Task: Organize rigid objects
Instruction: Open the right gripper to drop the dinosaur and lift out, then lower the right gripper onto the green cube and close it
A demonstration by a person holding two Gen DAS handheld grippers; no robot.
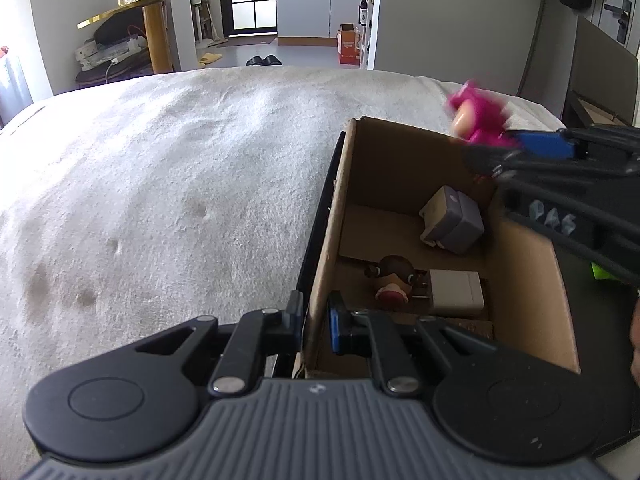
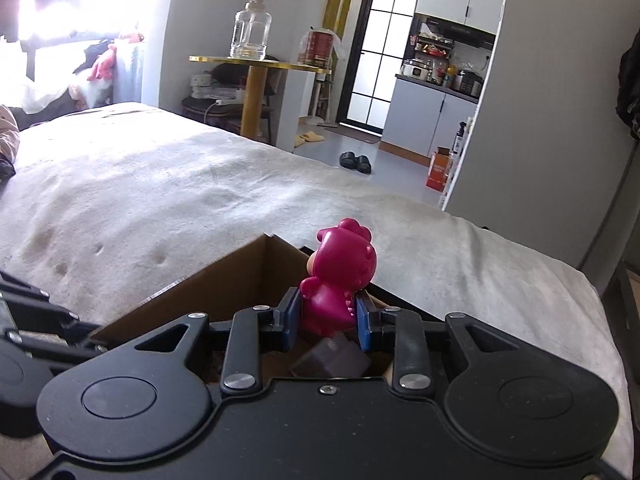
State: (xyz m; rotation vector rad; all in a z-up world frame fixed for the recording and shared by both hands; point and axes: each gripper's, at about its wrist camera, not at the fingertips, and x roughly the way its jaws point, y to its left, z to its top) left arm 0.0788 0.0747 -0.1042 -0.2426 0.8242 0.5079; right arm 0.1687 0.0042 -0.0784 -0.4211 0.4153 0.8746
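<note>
The right gripper is gripping the pink figurine at its waist: rigid, light, slick plastic. At nine o'clock, the left gripper is pinching the cardboard box wall.

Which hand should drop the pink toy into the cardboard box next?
Right. The right tool already grips the pink toy figure just above the open cardboard box, while the left tool is clamped on the box's near wall, steadying it.

The left gripper, low in its frame, pinches the box wall. The right gripper, centre frame, clamps a pink toy figure by its body.
</note>
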